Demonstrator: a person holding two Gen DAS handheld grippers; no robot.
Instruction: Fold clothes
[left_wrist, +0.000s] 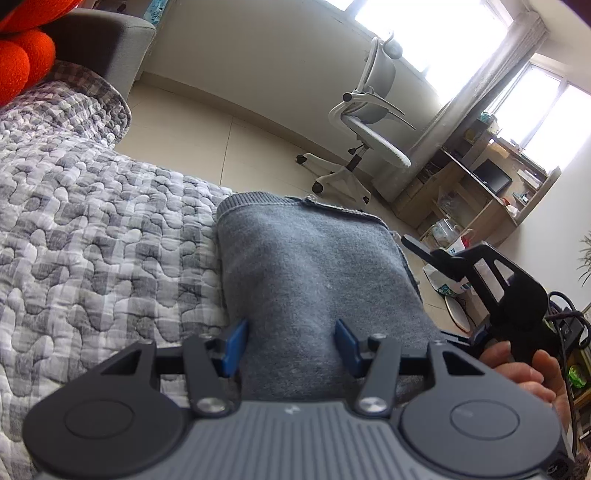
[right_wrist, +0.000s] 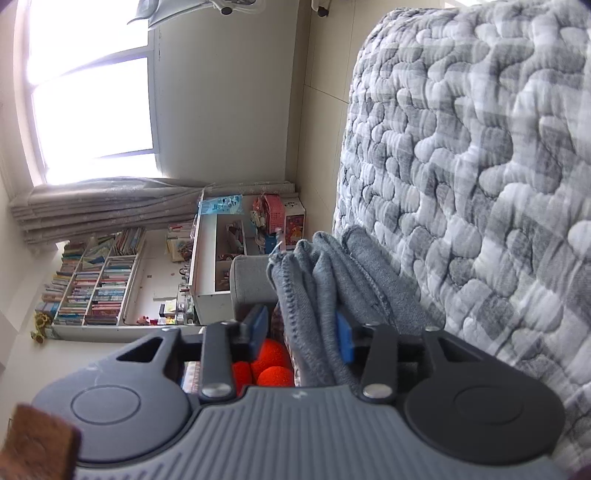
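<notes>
Sweater: a grey knit sweater, folded into a thick block, lies at the edge of the bed on the quilt, its ribbed hem toward the room.
Left gripper: the left gripper has its blue pads spread wide, one on each side of the sweater's near end; the cloth lies between them, but I cannot tell whether they press it.
Right gripper: the right gripper is turned on its side at the sweater's folded layers. One blue pad touches the cloth, the other stands apart, so the jaws are wide and not clamped.
Hand: a hand holds the right gripper's black frame just beside the sweater.
Quilt: grey and white checked quilt covers the bed around the sweater.
In the way: the sweater and the gripper body hide the bed edge below.
Around: red plush balls beyond the right gripper; a white office chair, a wooden desk, a curtain, bookshelves by the window.
</notes>
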